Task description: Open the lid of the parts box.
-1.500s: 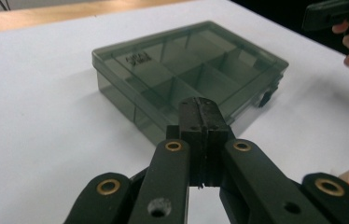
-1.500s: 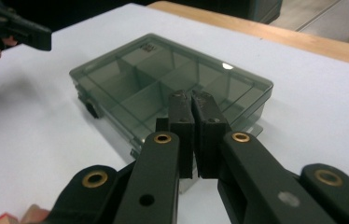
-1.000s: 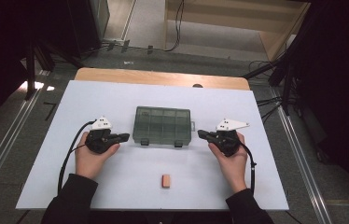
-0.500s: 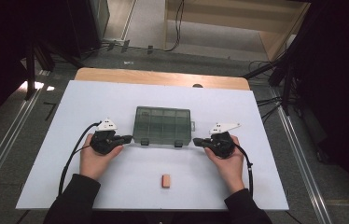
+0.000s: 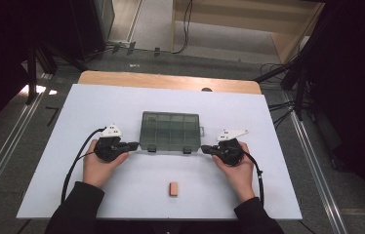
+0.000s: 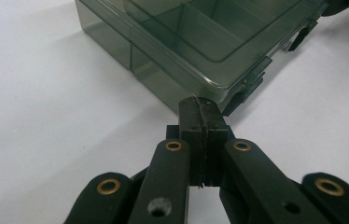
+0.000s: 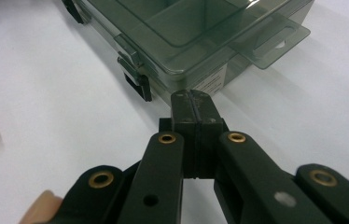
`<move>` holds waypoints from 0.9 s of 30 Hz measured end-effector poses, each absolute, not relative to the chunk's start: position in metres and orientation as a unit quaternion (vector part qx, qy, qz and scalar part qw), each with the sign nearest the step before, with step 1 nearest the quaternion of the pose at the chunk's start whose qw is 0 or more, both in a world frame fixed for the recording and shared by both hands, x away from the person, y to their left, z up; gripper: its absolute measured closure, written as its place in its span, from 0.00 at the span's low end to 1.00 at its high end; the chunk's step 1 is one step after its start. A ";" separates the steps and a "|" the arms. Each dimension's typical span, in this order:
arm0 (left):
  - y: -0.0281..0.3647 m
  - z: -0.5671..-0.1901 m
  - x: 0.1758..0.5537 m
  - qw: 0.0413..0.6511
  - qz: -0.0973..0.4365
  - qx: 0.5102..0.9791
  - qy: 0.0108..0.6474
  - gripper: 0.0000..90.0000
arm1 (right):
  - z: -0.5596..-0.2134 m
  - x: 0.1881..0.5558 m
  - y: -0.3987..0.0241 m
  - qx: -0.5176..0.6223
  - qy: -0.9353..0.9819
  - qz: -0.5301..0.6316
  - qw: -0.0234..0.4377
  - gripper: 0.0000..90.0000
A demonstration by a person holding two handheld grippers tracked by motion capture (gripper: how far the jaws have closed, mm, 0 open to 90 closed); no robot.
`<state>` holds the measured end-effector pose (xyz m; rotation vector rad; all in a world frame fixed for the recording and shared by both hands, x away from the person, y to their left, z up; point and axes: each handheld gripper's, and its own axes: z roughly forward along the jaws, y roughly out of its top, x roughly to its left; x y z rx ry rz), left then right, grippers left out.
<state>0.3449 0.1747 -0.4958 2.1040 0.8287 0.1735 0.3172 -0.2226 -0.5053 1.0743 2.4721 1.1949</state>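
My left gripper point(image 6: 199, 108) has its jaws pressed flat together with nothing between them, tips just short of the near left corner of the smoky compartment box point(image 6: 196, 42). My right gripper point(image 7: 192, 103) is clenched empty the same way at the box's near right corner. From above I see the left gripper point(image 5: 132, 145) and the right gripper point(image 5: 205, 148) flanking the box point(image 5: 171, 130) on the white table point(image 5: 97, 112), and the small wooden block point(image 5: 173, 188) lying well apart, nearer to me. The gripper views add what the high view blurs: the dark latches point(image 7: 135, 77), a hang tab point(image 7: 275, 42), a label too small to read. Whether the tips actually touch the box I cannot tell.
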 end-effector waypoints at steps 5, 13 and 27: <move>0.175 -0.496 0.345 0.420 0.064 0.845 0.324 1.00 | -0.506 0.317 -0.222 0.362 0.835 0.402 0.099 0.98; 0.174 -0.496 0.344 0.413 0.058 0.852 0.317 1.00 | -0.506 0.317 -0.222 0.362 0.835 0.402 0.100 0.98; 0.175 -0.494 0.343 0.419 0.062 0.850 0.314 1.00 | -0.506 0.317 -0.221 0.361 0.835 0.403 0.101 0.98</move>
